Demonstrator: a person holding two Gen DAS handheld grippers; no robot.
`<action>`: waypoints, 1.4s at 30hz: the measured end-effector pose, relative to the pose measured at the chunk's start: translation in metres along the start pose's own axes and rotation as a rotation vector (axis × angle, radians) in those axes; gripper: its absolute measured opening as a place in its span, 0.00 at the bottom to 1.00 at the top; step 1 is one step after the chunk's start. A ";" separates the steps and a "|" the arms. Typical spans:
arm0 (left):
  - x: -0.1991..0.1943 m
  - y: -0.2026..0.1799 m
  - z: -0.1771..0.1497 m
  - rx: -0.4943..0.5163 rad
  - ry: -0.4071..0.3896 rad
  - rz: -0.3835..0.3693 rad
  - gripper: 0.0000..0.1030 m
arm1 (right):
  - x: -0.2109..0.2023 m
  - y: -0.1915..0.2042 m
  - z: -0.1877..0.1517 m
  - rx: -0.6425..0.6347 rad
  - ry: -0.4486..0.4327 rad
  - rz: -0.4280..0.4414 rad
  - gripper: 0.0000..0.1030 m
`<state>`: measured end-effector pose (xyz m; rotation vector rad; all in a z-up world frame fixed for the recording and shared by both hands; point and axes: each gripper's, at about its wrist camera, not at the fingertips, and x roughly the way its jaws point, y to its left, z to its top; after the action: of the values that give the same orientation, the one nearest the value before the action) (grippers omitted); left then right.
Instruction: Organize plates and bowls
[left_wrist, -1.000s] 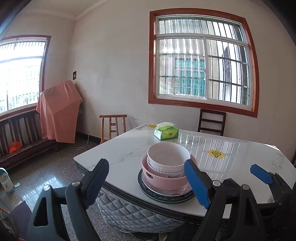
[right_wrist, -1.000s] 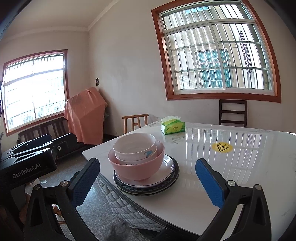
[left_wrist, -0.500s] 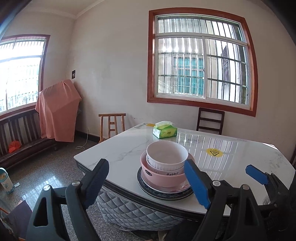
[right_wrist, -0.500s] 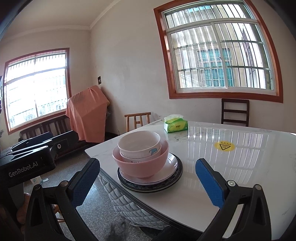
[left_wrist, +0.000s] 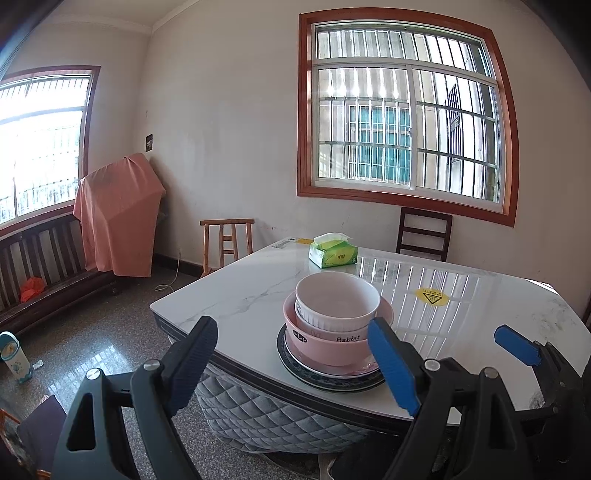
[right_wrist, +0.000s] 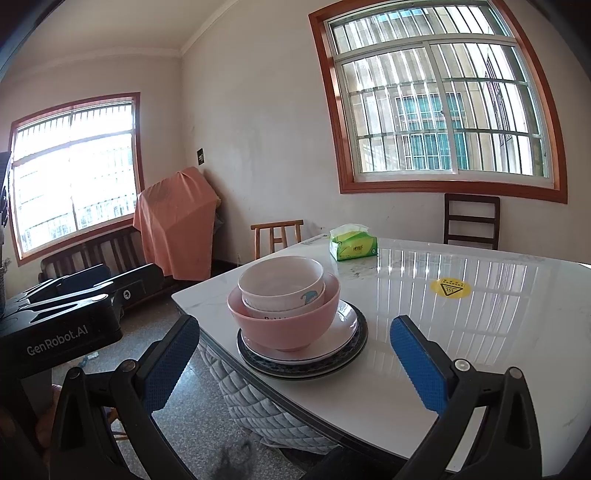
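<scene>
A stack stands near the front corner of the white marble table: a white bowl nested in a pink bowl, on a white plate and a dark-rimmed plate. The right wrist view shows the same white bowl, pink bowl and plates. My left gripper is open and empty, held off the table's edge before the stack. My right gripper is open and empty, just short of the stack; its blue pad also shows in the left wrist view.
A green tissue pack and a yellow warning sticker are on the table. Two wooden chairs stand at the far sides. A bench and an orange-covered object are by the left wall. A bottle stands on the floor.
Both grippers have drifted slightly back and up from the stack; the stack sits a little lower and farther in both views. The jaws stay open.
</scene>
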<state>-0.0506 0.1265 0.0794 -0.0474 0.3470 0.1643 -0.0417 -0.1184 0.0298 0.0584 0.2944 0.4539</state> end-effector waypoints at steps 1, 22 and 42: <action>0.000 0.000 0.000 0.000 0.001 0.000 0.83 | 0.000 0.000 0.000 0.001 0.001 0.000 1.00; 0.002 -0.002 -0.002 0.002 0.010 0.008 0.83 | 0.004 -0.002 -0.004 0.004 0.030 0.008 1.00; 0.006 -0.001 -0.004 -0.003 0.045 -0.007 0.83 | 0.008 -0.006 -0.008 0.002 0.049 0.010 1.00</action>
<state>-0.0461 0.1261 0.0735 -0.0555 0.3911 0.1569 -0.0352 -0.1202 0.0192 0.0510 0.3429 0.4651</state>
